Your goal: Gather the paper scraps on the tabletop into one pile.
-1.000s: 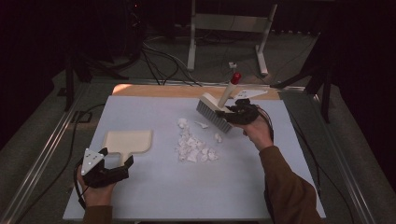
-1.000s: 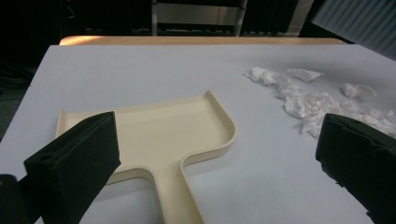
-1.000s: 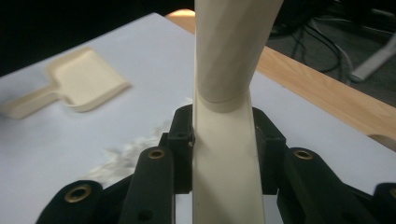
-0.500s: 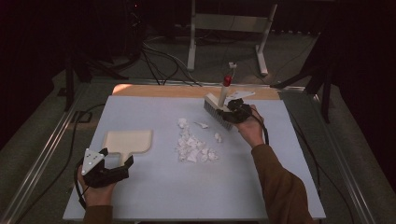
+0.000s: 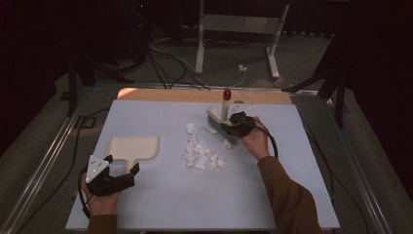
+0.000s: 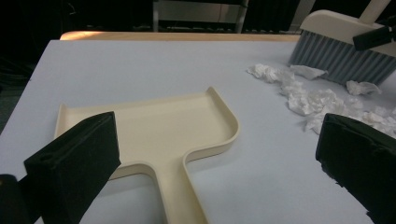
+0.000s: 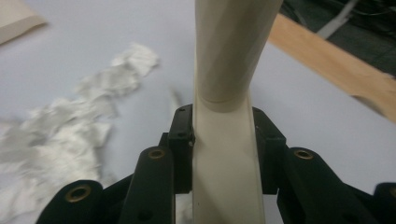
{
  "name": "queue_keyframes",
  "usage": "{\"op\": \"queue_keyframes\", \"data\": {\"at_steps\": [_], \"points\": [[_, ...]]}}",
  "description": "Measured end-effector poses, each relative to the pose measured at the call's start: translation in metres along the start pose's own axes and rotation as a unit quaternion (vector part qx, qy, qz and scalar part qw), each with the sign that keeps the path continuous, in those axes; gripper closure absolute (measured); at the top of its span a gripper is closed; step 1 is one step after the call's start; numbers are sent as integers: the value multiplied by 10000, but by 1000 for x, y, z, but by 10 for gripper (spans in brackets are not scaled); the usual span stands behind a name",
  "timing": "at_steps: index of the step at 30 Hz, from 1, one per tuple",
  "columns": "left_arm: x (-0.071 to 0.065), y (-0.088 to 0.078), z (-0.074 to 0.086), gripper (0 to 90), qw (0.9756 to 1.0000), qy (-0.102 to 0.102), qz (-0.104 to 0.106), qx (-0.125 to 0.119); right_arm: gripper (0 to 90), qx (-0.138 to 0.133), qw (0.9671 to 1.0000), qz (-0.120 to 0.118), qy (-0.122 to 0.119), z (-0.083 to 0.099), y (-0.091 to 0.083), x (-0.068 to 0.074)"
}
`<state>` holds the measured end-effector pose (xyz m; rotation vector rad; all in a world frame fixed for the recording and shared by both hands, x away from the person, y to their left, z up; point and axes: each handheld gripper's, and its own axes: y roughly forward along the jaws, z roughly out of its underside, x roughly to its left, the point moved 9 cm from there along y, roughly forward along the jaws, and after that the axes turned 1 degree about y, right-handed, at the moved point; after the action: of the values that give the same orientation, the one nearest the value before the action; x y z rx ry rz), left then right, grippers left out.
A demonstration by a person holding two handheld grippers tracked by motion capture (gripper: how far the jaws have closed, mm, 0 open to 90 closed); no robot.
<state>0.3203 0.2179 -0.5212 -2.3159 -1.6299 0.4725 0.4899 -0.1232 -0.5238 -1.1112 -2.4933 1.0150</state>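
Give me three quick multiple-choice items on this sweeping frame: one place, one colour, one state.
1. Where is the dustpan relative to the paper scraps?
A. on the person's left of them
B. on the person's right of them
C. on top of them

2. What colour is the brush handle's tip?
A. blue
B. red
C. green

3. What is the right tool doing?
A. hanging open
B. gripping the dustpan
C. clamped on the brush handle

Answers: 1 A, the high view shows it left of the pile. 2 B, a red cap tops the handle. 3 C, its jaws press the handle from both sides.
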Motion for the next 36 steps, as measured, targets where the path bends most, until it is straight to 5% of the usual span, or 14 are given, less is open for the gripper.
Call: {"op": "queue_keyframes", "data": {"at_steps": [9,14,23,29,36], "points": [[0,-1,0,5,10000,-5,3,2,677,20,9985,-487,-260,-1,-9,29],[1,-1,0,5,10000,-30,-13,-3,676,-309,9948,-961,-112,-11,-27,39],[-1,1,1,5,10000,-20,23,18,676,-414,9984,-328,-218,-30,-25,15],[0,0,0,5,10000,-46,31,-10,676,-333,9992,-211,-119,-38,-1,11],[2,-2,0,5,9999,-104,44,-46,677,-334,9989,-171,-291,-50,19,19]]}}
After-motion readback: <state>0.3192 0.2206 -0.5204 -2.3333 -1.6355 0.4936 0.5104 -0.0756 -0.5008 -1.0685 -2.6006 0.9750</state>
